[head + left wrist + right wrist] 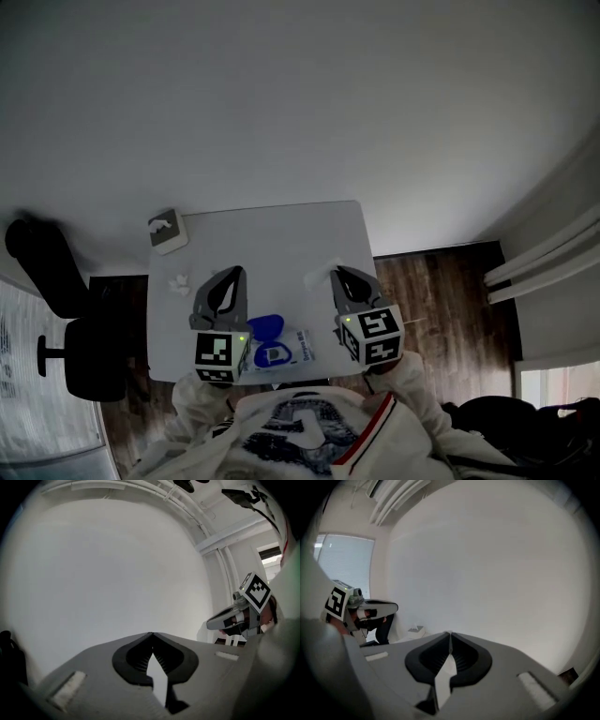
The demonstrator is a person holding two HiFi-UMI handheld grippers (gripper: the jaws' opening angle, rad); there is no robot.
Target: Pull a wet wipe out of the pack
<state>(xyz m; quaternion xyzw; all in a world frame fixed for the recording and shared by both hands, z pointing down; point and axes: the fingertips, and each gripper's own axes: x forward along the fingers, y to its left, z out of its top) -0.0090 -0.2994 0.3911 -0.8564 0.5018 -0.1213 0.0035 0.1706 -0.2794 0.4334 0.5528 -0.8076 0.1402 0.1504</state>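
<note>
The wet wipe pack lies on the white table near its front edge, with its blue lid flipped open. Both grippers hang above the table, clear of the pack, one to each side. My left gripper is shut, its tips meeting with nothing between them. Likewise my right gripper is shut, and only a pale sliver shows in the gap behind its tips. Each gripper view faces a bare white wall and catches the other gripper at its edge.
A crumpled white wipe lies at the table's left, another white wipe beside the right gripper's tip. A tissue box stands on the far left corner. A black chair is left of the table, wooden floor to the right.
</note>
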